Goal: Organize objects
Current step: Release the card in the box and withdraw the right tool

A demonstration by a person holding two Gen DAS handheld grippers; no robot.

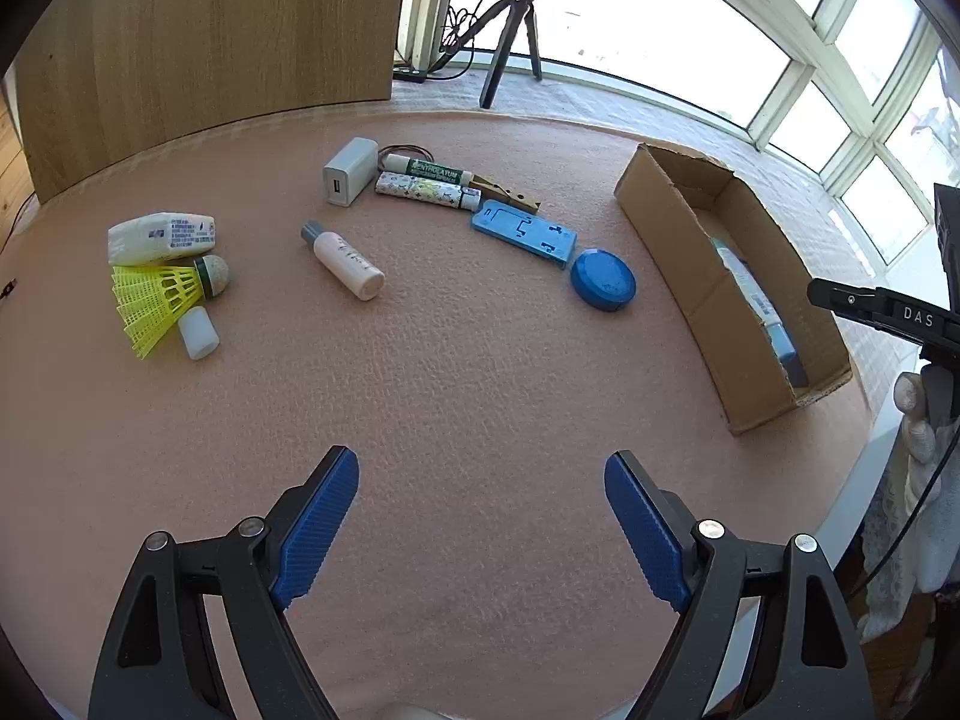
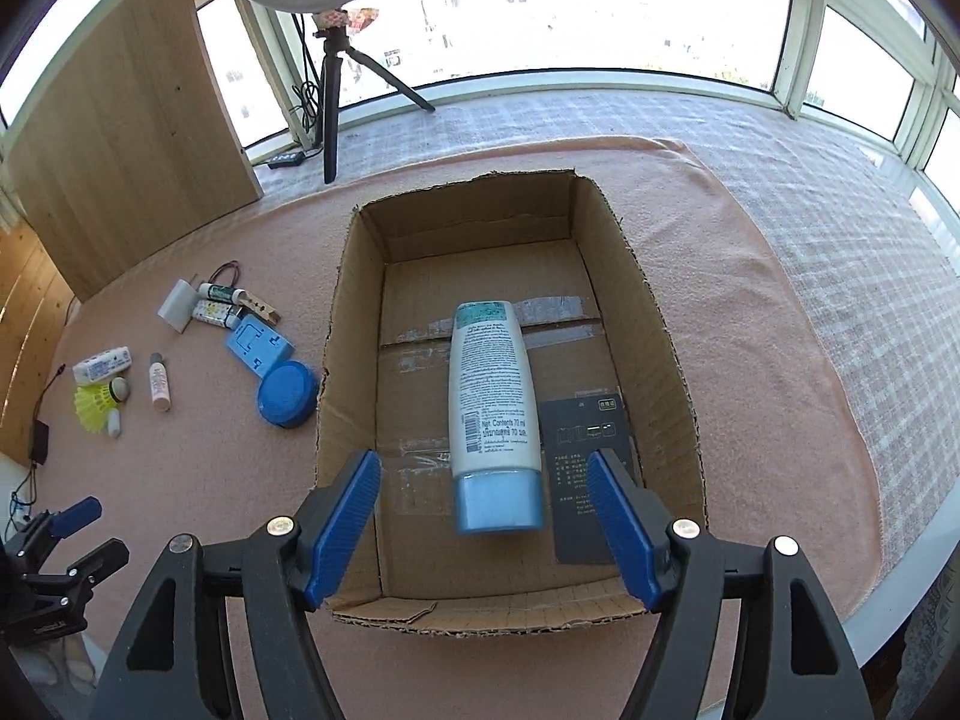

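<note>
Sunlit bay windows (image 2: 540, 6), wooden panel (image 1: 204, 42), pink table cloth (image 1: 468, 372), ring-light tripod (image 2: 336, 84)

A yellow shuttlecock (image 1: 157, 299), a blue round tin (image 1: 602, 279) and a white, blue-capped tube (image 2: 493, 414) in a brown cardboard box (image 2: 354, 324) are shown on peach-pink cloth (image 1: 480, 372).

The left wrist view looks low across the pink mat (image 1: 456, 360) from its near edge. The right wrist view looks steeply down, close above the cardboard box (image 2: 354, 324). Both share the box (image 1: 672, 222) and blue round tin (image 1: 602, 279).
</note>
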